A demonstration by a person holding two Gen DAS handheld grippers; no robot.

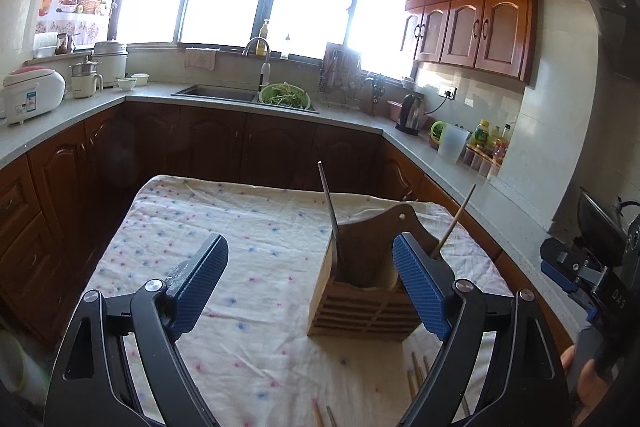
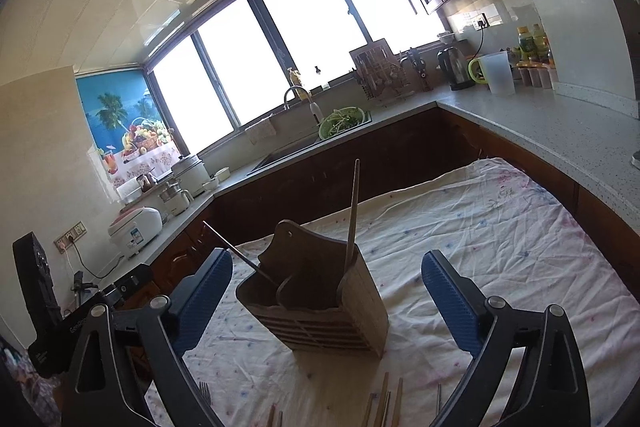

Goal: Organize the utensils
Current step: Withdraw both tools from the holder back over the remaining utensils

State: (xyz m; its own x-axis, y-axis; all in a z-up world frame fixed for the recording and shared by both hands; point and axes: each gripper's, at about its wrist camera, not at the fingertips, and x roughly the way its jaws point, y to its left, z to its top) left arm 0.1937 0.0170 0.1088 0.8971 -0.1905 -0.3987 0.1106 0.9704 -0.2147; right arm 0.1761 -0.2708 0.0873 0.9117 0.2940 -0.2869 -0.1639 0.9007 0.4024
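A rumpled white cloth (image 1: 240, 227) dotted pink and blue drapes the table (image 2: 500, 227). Toward its right edge stands a slatted wooden utensil holder (image 1: 360, 311), its back peaked with a hanging hole. One slim metal utensil (image 1: 330, 211) and one wooden chopstick (image 1: 456, 219) lean inside. More wooden chopsticks (image 2: 384, 403) lie at the near edge. The left gripper (image 1: 310, 285) and right gripper (image 2: 328, 301) both hold their ribbed blue fingers (image 1: 200, 283) wide apart, gripping nothing.

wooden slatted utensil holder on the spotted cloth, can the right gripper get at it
Probably yes: the right gripper is open and empty, with the wooden slatted utensil holder straight ahead and nothing between them.
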